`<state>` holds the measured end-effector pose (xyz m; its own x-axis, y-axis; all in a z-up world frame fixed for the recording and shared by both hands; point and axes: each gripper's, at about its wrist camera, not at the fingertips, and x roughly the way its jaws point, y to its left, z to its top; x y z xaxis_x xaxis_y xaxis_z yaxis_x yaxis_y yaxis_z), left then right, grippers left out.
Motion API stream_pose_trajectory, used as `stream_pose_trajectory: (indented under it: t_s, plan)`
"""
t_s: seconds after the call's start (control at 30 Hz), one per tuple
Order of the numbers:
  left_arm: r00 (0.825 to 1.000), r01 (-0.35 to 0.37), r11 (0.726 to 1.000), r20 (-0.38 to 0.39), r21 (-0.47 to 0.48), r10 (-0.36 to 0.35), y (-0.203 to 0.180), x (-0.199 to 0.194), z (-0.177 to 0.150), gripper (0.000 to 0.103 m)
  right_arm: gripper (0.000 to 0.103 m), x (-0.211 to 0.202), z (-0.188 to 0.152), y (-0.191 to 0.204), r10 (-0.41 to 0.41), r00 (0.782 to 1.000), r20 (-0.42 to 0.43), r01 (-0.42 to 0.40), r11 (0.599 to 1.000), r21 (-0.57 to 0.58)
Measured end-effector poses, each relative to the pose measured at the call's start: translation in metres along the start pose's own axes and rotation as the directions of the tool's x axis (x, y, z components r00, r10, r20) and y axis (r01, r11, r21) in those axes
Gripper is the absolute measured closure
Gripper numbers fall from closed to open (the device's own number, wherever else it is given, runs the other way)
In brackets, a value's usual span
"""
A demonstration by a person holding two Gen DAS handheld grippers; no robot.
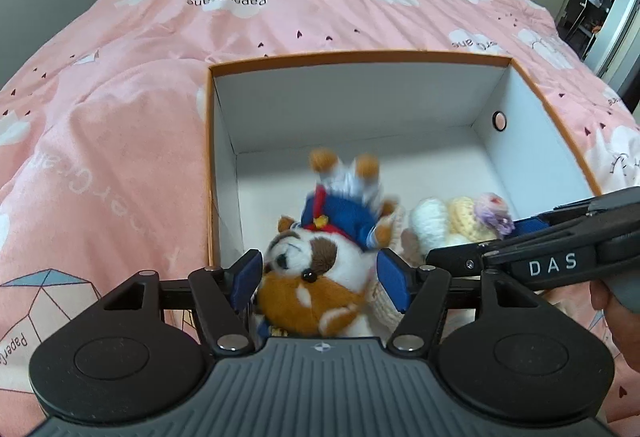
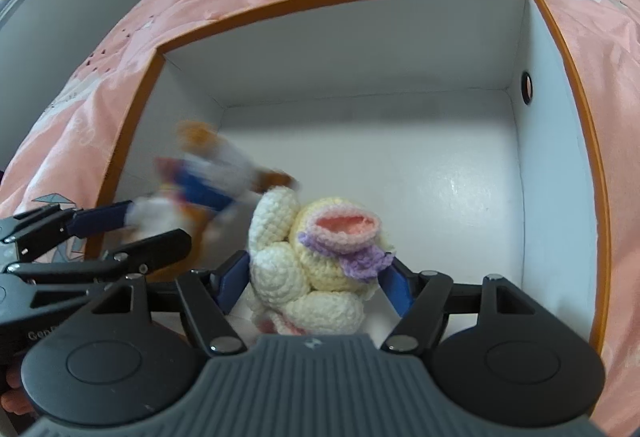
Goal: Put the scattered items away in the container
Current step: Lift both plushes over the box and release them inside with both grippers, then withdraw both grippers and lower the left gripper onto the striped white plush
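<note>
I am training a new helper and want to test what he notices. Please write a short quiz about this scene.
1. True or false: the cardboard box stands on a bare wooden floor.
2. Which toy is between the fingers of the right gripper? A: toy car. B: crochet doll. C: rubber ball.
3. Fill in: the plush dog wears a ____ jacket.

Key: 1 false, it stands on the pink quilt; 2 B; 3 blue.
</note>
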<state>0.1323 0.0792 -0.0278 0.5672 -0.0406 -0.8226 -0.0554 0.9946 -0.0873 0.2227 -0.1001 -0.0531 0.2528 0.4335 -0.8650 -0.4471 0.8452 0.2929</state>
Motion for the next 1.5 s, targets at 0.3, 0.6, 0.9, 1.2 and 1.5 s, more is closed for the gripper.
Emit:
stream_pose_trajectory:
  t_s: [0.3,0.6,0.9,1.2,1.5]
  plan:
    - [0.999,0.009,0.998,0.038,-0.058,-0.007,0.014,-0.015,0.002,0.031,0.035,-0.004,0.012,0.019,0.054,0.996,-0.066,-0.063,0.989,-0.135]
    - [0.997,-0.006,0.999,0.073,-0.040,0.009,0.011,-0.022,-0.001,0.031,0.030,0.019,0.029,0.024,-0.027,0.993,-0.115,0.005,0.982,-0.190]
    - [0.992,0.003,0.997,0.123,-0.079,0.007,0.019,-0.028,0.002,0.031,0.023,0.004,0.036,-0.004,-0.072,0.997,-0.025,0.071,0.997,-0.038]
    - [0.990,0.000,0.994,0.139,-0.111,0.015,0.027,-0.031,0.003,0.031,0.049,0.018,0.034,-0.027,0.096,0.993,-0.075,-0.084,0.986,0.147]
    - [0.990,0.008,0.994,0.138,-0.106,0.006,0.024,-0.030,0.002,0.031,0.050,0.040,0.012,-0.025,0.221,0.961,-0.169,-0.179,0.956,0.233]
